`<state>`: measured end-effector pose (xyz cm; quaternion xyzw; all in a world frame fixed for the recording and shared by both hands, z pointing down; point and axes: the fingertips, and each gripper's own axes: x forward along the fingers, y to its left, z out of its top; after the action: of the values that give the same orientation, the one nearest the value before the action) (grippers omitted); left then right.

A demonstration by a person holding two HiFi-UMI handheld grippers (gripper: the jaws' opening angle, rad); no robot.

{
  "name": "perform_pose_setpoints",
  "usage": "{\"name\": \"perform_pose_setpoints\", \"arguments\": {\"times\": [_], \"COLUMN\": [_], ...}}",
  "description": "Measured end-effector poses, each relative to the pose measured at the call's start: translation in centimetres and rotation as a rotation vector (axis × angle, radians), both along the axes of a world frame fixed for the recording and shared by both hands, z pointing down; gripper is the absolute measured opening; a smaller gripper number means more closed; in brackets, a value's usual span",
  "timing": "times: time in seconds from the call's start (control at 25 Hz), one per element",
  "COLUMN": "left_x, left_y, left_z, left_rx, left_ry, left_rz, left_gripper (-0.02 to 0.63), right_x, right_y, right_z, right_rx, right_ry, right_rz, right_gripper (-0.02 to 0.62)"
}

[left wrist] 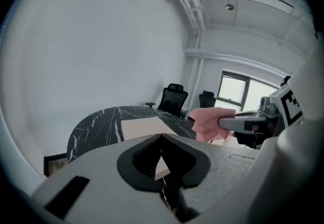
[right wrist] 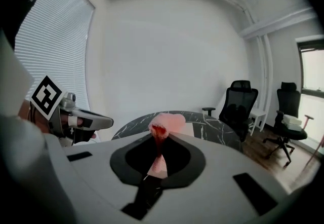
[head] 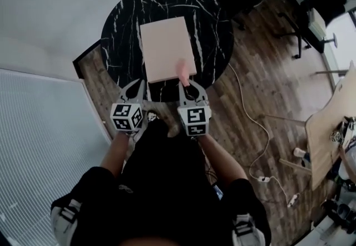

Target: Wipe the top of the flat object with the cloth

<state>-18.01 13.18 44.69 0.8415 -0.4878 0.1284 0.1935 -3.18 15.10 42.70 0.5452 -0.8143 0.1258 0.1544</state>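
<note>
From the head view, the left gripper (head: 135, 86) sits at 7 o'clock off the round black marble table (head: 119, 28). Its jaws are pressed together on nothing, and its own view shows the tips meeting. The pale flat board (head: 166, 47) lies on the tabletop, shifted toward the near rim. Just right of the left gripper, the right gripper (head: 189, 84) is clenched on a pink cloth (head: 182, 72). The cloth pokes out over the board's near right corner, at 5 o'clock on the board.

Only the head view gives the board's whole square outline and the wood floor (head: 250, 61). Only the left gripper view shows a window (left wrist: 238, 91) at 2 o'clock, and the cloth from the side as a bunch at the right gripper's tips. The right gripper view alone shows blinds (right wrist: 50, 56) at 10 o'clock and 2 office chairs (right wrist: 239, 101) at 3 o'clock. No view settles whether the cloth touches the board.
</note>
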Motion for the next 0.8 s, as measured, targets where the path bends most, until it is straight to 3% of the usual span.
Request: {"name": "perform_pose_setpoints", "arguments": {"times": [0.52, 0.64, 0.8], "left_x": [6.4, 6.7, 5.8], "left_y": [3.6, 4.3, 4.4], "left_z": [-15.0, -17.0, -18.3], "left_rx": [0.304, 0.381, 0.406], "left_ry": [0.075, 0.047, 0.054], "left_rz": [0.01, 0.012, -0.018], "left_gripper": [0.0, 0.0, 0.0], "right_x": [4.0, 4.1, 4.4], "right_y": [2.9, 3.6, 4.0], "right_z": [-14.4, -16.5, -17.5], "right_rx": [0.302, 0.368, 0.4], "right_ry": [-0.001, 0.013, -0.002], "right_rz": [0.034, 0.042, 0.047], "right_gripper": [0.008, 0.008, 0.008]}}
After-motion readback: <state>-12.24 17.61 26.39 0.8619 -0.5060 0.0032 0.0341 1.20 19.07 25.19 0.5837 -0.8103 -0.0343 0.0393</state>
